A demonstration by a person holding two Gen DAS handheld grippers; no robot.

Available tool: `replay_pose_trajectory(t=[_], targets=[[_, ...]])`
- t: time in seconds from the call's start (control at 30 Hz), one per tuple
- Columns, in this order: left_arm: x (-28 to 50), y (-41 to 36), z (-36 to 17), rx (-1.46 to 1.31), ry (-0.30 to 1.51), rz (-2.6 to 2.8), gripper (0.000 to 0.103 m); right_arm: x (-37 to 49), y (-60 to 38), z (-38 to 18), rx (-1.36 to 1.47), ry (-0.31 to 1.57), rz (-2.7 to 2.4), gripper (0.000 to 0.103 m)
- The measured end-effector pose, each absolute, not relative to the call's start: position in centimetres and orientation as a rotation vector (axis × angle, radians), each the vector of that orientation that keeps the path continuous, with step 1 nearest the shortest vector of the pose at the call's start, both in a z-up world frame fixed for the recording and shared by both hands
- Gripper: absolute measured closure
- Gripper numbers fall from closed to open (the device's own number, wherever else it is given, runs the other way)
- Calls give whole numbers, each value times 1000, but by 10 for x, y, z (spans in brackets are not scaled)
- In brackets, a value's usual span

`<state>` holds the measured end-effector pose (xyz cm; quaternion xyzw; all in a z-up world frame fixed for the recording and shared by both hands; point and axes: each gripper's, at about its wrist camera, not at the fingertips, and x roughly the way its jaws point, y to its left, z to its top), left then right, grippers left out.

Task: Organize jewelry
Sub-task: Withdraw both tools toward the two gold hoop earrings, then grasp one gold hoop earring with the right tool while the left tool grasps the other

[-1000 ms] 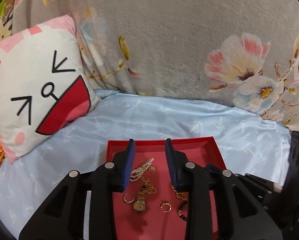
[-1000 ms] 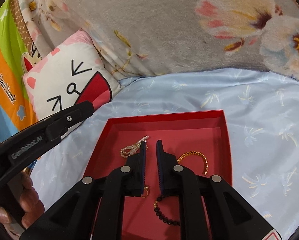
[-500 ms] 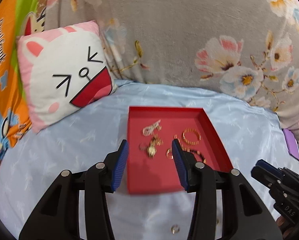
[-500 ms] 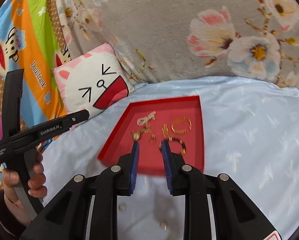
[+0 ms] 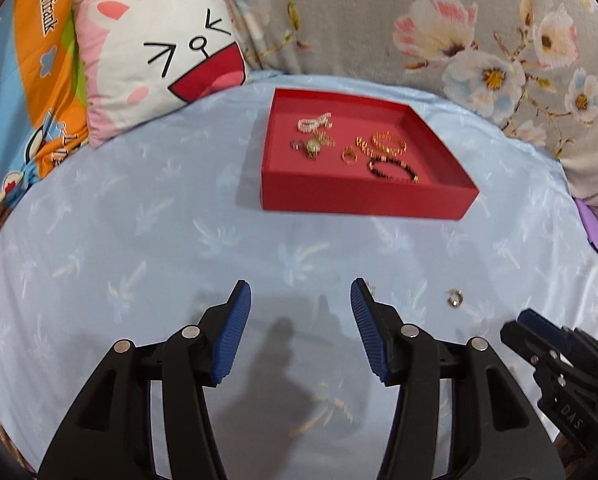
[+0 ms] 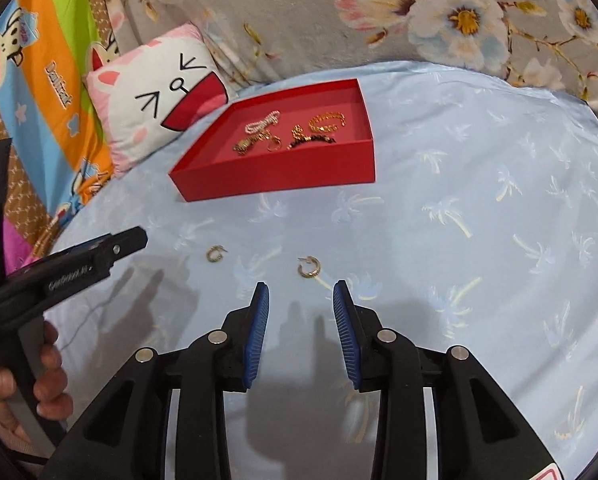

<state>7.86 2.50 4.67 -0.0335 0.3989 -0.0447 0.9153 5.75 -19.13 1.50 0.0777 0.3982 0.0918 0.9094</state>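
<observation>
Left gripper (image 5: pixel 301 296): my jaws just opening, nothing between.
Right gripper (image 6: pixel 301 296): same (narrower gap).
Hoop earrings: one (image 6: pixel 309 267) just ahead, another (image 6: pixel 216 254) nearby, on sheet (image 6: pixel 459 240).
Red tray (image 6: pixel 275 178): holds remaining jewelry.

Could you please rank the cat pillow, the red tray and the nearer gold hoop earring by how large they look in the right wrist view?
1. red tray
2. cat pillow; close to the tray, so unsure
3. gold hoop earring

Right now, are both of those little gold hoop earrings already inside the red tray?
No. Both hoop earrings lie on the pale blue sheet, in front of the red tray.
</observation>
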Motion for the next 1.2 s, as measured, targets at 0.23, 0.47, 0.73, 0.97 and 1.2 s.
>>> replay_pose_trajectory(t=[0.23, 0.47, 0.73, 0.97, 1.2], targets=[[79, 15, 22, -50, 861, -83, 52, 82, -182, -8, 141, 864, 162, 70], [87, 10, 9, -45, 886, -82, 52, 97, -174, -15, 117, 877, 152, 70], [91, 5, 7, -36, 889, -87, 52, 103, -167, -15, 66, 870, 130, 77], [92, 3, 7, -28, 887, -88, 52, 104, -169, -16, 68, 871, 127, 87], [98, -2, 5, -22, 890, -99, 52, 99, -173, -14, 96, 858, 131, 87]])
